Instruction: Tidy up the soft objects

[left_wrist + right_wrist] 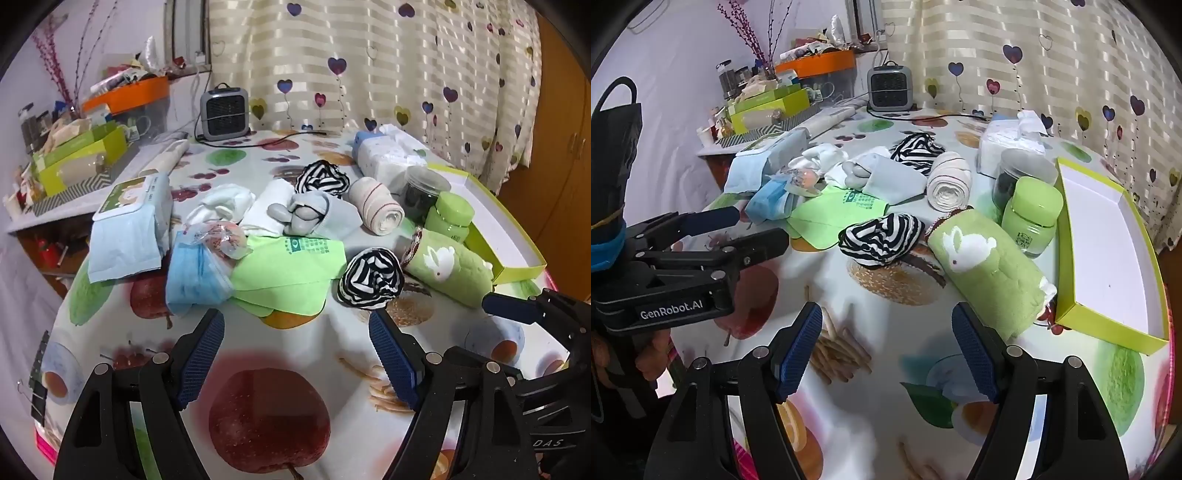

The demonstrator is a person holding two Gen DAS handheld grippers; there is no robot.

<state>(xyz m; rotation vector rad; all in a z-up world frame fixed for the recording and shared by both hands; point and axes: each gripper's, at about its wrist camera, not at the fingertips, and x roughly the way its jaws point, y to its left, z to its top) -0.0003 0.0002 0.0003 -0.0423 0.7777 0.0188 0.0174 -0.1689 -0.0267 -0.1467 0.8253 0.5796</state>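
**Mia:** Fruit pictures cover the counter (886, 369), and a curtain with hearts hangs behind it. So many soft things sit in the middle!

**Ben:** Yes. I see a green towel roll with a bunny (986, 266), a striped sock ball (882, 238) just beside it, a beige roll (949, 181) farther back, and a flat green cloth (291, 269).

**Mia:** Where do they go?

**Ben:** I think into the green box (1108, 325) at the right side. It is open and has nothing in it.

**Mia:** What are the tools doing?

**Ben:** The right tool (886, 347) is wide open and holds nothing. The left tool (297, 354) is wide open and holds nothing too. I think no thing is picked yet.

**Mia:** What comes next?

**Ben:** My guess: the right tool goes forward and closes on the bunny towel. It is nearest, and it touches the box corner.

**Mia:** Is there room?

**Ben:** Bare counter lies in front of both tools. But a green jar (1032, 218) stands right behind the towel, so go gently. The counter edge is close past the box.
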